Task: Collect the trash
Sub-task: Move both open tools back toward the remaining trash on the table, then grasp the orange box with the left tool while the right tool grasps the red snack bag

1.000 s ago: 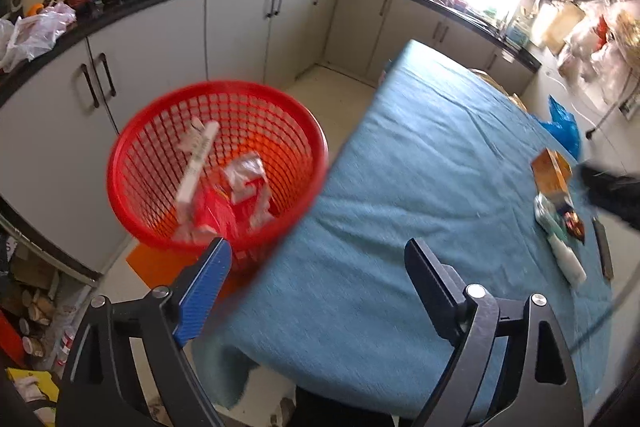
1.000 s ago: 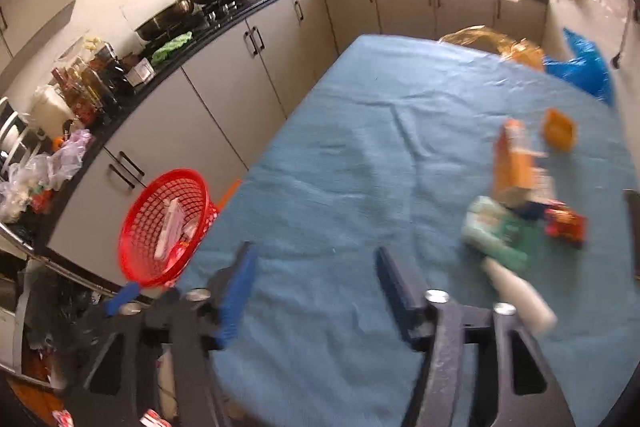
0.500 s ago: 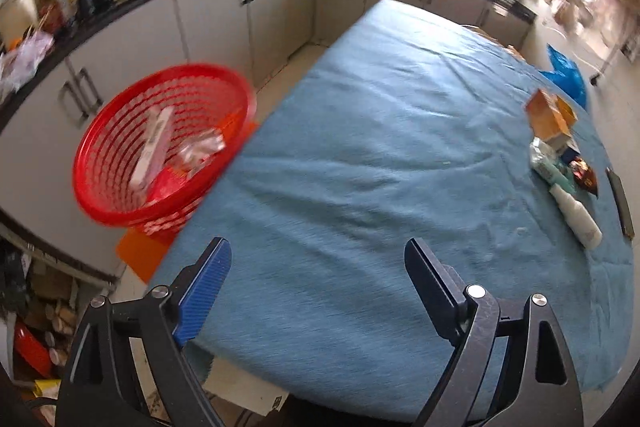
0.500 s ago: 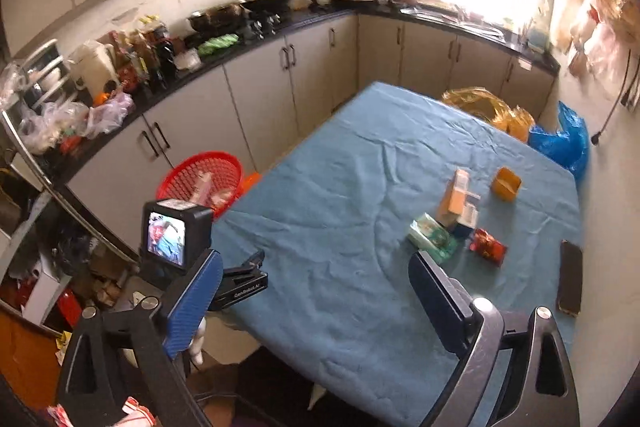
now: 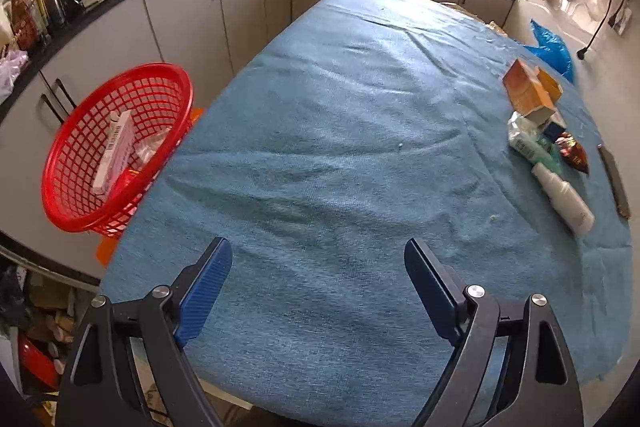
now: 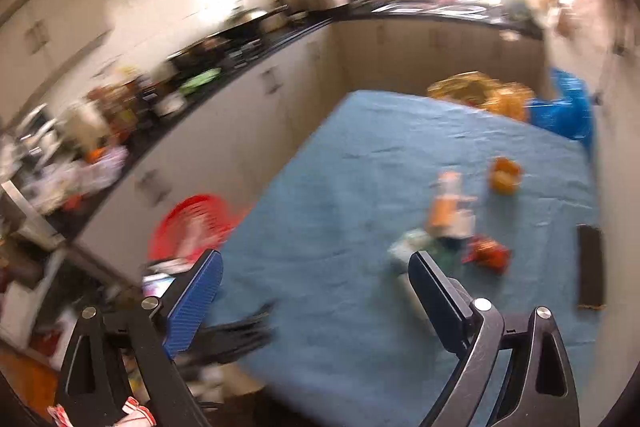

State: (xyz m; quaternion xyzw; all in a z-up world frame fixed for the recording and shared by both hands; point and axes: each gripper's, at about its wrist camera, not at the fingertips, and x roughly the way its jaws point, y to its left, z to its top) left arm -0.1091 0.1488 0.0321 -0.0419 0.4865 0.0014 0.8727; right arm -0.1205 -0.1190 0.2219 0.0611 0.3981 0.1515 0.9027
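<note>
Black gripper (image 5: pixel 318 283), blue ribbed pads (image 5: pixel 204 287), silver screws

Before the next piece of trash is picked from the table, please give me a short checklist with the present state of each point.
1. Left gripper empty, jaws apart: ok.
2. Right gripper empty, jaws apart: ok.
3. Red basket stands beside the table's left edge, with room inside: ok.
4. Trash remaining on the blue tablecloth: ok; white bottle, orange box and red wrapper lie by the right edge.
5. Bottle lies apart from the dark flat object: ok.
6. Right wrist view sharp enough for aiming: not ok, blurred.
</note>
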